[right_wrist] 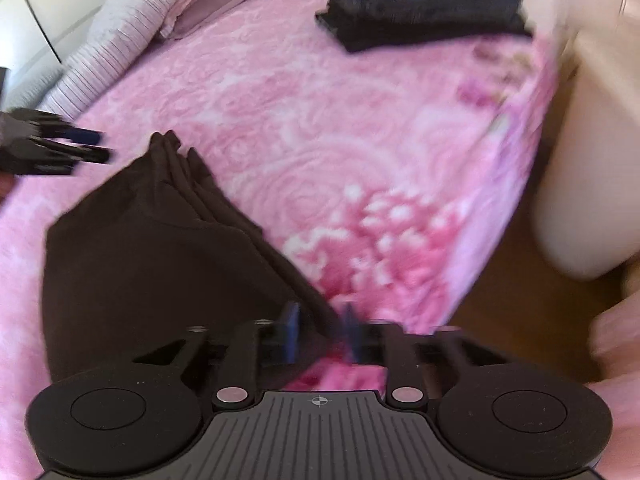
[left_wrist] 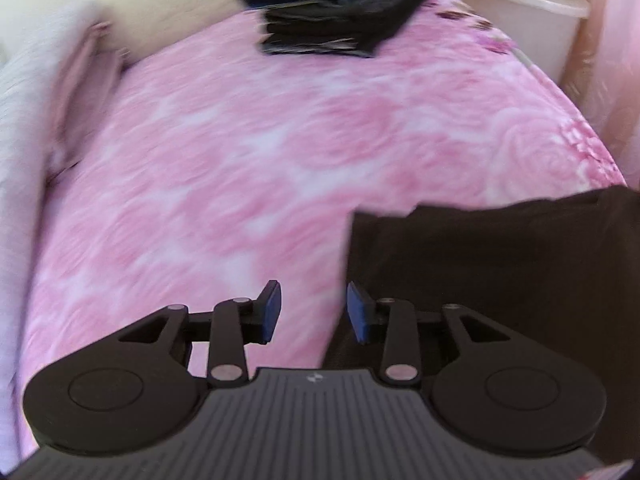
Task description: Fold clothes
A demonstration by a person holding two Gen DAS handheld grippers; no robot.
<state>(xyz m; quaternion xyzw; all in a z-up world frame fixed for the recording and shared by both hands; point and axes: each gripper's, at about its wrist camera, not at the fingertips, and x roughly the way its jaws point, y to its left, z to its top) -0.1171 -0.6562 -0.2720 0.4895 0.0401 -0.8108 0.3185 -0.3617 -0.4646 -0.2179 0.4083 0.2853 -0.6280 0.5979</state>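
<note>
Left wrist view:
Left tool (left_wrist: 314, 312): blue pads spread apart with nothing between them, hovering over the pink bedspread (left_wrist: 240, 160).
Dark garment (left_wrist: 492, 280): folded, lying on the bed just right of the tool; its left edge runs away from the camera and its far edge runs across; the right pad sits at its left edge, contact unclear.
Stack of clothes (left_wrist: 332, 12): dark folded pieces piled at the far end of the bed, blurred.
Surroundings: a pale striped pillow (left_wrist: 36, 128) along the left, a white tub with lid (left_wrist: 528, 16) at the far right.

Right wrist view:
Right tool (right_wrist: 320, 332): pads apart, blurred, at the garment's near right corner; whether they touch it, I cannot tell.
Dark garment (right_wrist: 152, 256): layered fold edges run diagonally from near right to far left, long axis likewise.
Left tool (right_wrist: 84, 146): at the left edge, just beyond the garment's far corner.
Room: brown floor (right_wrist: 516, 296) right of the bed.
</note>
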